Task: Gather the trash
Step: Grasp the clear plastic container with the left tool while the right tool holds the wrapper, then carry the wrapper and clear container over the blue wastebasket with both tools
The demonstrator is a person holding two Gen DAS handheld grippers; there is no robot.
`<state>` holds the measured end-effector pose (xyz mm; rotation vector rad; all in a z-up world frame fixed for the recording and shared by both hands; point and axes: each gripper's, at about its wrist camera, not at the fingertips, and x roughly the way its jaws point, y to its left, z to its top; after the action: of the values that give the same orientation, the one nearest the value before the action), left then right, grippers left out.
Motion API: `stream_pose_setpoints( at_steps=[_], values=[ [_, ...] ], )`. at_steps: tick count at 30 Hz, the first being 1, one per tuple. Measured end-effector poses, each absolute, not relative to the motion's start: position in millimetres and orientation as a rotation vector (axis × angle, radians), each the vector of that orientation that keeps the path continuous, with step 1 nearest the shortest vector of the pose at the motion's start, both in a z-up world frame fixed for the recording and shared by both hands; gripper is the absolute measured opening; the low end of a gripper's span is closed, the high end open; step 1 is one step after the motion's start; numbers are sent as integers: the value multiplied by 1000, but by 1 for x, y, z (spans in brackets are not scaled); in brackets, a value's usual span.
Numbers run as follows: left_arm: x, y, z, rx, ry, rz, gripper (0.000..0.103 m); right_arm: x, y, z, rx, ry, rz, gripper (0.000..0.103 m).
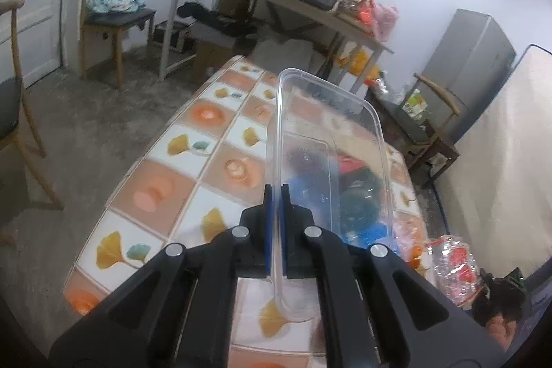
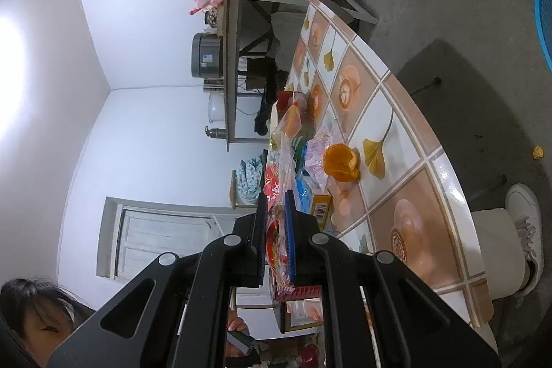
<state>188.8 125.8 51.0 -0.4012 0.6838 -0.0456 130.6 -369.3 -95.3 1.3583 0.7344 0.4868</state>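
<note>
Left hand-held gripper (image 1: 275, 230): pads clamped on one long wall of a clear plastic container (image 1: 331, 140), held clear of the tiled tabletop (image 1: 193, 161); pinching the thin rim is probably the only purchase such a wide, smooth tub offers.

Container contents: apparently none; the dark, blue and red shapes seen through its floor look like litter lying beyond it, though the wet, blurred plastic leaves this uncertain.

Right hand-held gripper (image 2: 276, 230): pads pressed on a clear printed plastic bag (image 2: 281, 181), red-patterned, held at the tabletop's edge, probably to keep it off the pile.

Trash left on the tabletop, right wrist view: orange plastic cup (image 2: 339, 162) on its side, crinkled pink wrapper (image 2: 319, 147), orange packet (image 2: 291, 121), small yellow carton (image 2: 321, 206), all close together near the edge.

Crumpled clear bag (image 1: 455, 268) with red print, beside the container in the left wrist view.
</note>
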Motion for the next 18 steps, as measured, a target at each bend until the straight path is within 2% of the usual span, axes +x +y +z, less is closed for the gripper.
stream_pose_setpoints(
  at_steps=[8, 18],
  values=[
    [197, 65, 85, -352, 635, -212, 2, 113, -385, -87, 1364, 681, 495, 10],
    [205, -52, 105, -251, 648, -471, 2, 54, -435, -73, 1376, 540, 404, 10]
  ],
)
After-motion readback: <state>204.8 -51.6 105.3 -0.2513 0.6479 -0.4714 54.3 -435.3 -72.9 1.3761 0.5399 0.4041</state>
